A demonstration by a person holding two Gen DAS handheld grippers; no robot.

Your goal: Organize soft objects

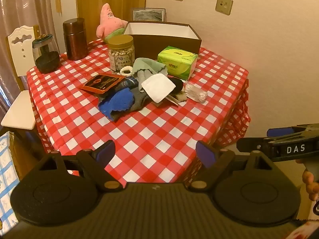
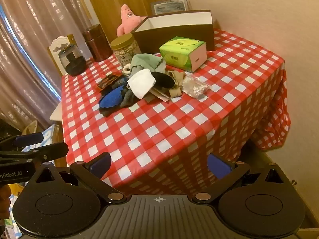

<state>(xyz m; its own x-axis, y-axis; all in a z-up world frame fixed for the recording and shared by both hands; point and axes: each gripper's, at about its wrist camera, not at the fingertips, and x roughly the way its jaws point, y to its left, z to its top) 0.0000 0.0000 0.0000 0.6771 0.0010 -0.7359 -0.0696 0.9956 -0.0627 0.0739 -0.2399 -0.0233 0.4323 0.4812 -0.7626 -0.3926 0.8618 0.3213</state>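
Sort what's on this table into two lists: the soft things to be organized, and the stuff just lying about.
For the job:
pink plush toy
blue cloth
green cloth
white cloth
open brown box, likely where they go

Lying about:
nut jar
brown canister
tissue pack
red packet
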